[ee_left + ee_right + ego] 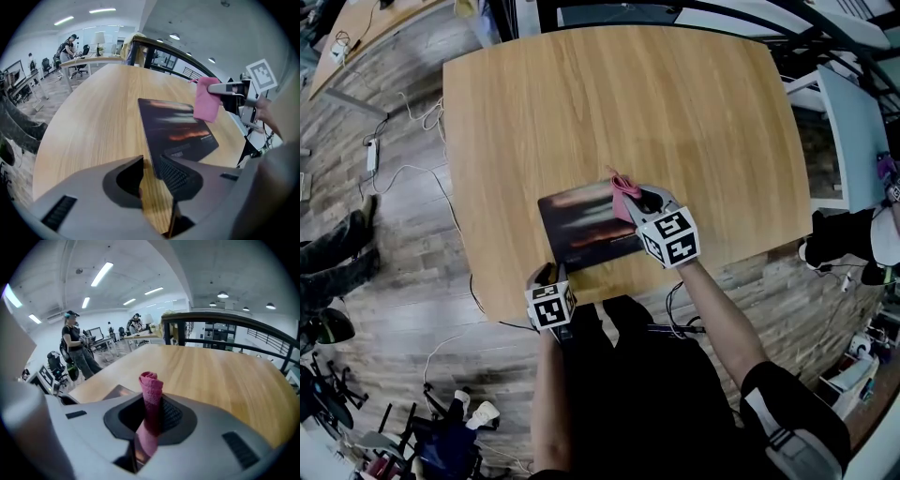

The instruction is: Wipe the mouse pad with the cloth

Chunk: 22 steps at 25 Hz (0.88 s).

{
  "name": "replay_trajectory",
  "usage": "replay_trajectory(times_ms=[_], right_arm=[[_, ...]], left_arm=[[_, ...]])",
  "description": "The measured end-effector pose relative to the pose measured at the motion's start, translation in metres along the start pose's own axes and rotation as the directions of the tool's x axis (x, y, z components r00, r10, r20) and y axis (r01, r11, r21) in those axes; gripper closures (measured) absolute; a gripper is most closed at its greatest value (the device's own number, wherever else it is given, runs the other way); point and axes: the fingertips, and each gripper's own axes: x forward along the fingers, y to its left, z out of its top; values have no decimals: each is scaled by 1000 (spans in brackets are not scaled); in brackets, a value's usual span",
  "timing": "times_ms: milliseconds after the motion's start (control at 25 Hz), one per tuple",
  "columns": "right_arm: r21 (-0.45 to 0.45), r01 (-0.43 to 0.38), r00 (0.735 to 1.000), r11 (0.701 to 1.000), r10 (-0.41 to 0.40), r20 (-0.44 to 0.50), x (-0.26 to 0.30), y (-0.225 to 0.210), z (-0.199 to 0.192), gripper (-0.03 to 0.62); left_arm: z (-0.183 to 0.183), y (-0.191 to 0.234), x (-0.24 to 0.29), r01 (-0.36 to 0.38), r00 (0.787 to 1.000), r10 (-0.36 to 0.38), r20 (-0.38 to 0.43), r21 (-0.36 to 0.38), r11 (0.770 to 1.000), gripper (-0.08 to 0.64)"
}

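Pink cloth [150,394] is pinched upright between the pressed-in jaws of the right gripper [645,201], with a rolled tuft poking past the tips. It is held over the right edge of the mouse pad [586,225], at the centre of the head view. The left gripper [151,172] has its jaws spread and grips nothing; it sits at the pad's lower-left corner on the wooden table [675,103]. To wipe well, I'd lower the cloth flat onto the pad, steady that corner, and sweep in overlapping strokes.

Cloth [624,186] was pink. Mouse pad [581,230] was black with orange and pale streaks. Table [675,103] showed light wood grain.
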Motion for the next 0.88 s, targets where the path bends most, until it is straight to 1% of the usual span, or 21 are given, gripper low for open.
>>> replay_trajectory(times_ms=[120,200,240,280,360,400,440,480,560,640,720,800,880], right_arm=[[1,-126,991,992,126,40,2,56,18,526],[23,-230,972,973,228,59,4,94,30,526],[49,-288,956,956,285,70,5,113,36,526],[92,-350,936,932,342,85,7,130,41,526],[213,-456,890,864,438,126,17,156,46,526],[270,-487,874,831,466,139,27,165,44,526],[313,-496,867,810,480,131,41,171,36,526],[339,-483,871,807,481,98,57,174,22,526],[358,-422,891,833,454,-7,86,173,-12,526],[369,-363,906,855,416,-72,98,164,-37,526],[371,-322,921,871,379,-90,101,155,-44,526],[344,-288,933,893,343,-109,103,150,-45,526],[314,-268,937,911,322,-132,105,148,-46,526]], left_arm=[[0,1,0,1,1000,-1,4,-4,1000,442],[3,2,0,-8,1000,8,2,2,1000,457],[3,1,0,-11,1000,11,-1,5,1000,471],[4,1,0,-12,1000,12,-4,8,1000,472],[4,1,1,-7,1000,7,-5,8,1000,472],[4,1,1,-5,1000,5,-3,5,1000,472],[4,2,1,-3,1000,3,1,2,1000,474],[4,4,1,-2,1000,2,4,-2,1000,474],[4,4,0,1,1000,-1,3,-11,1000,474],[3,2,0,5,1000,-5,0,-18,1000,474],[3,2,0,9,1000,-9,-2,-12,1000,474],[3,4,0,10,1000,-10,-6,-2,1000,474],[3,6,0,8,1000,-8,-6,1,1000,474]])
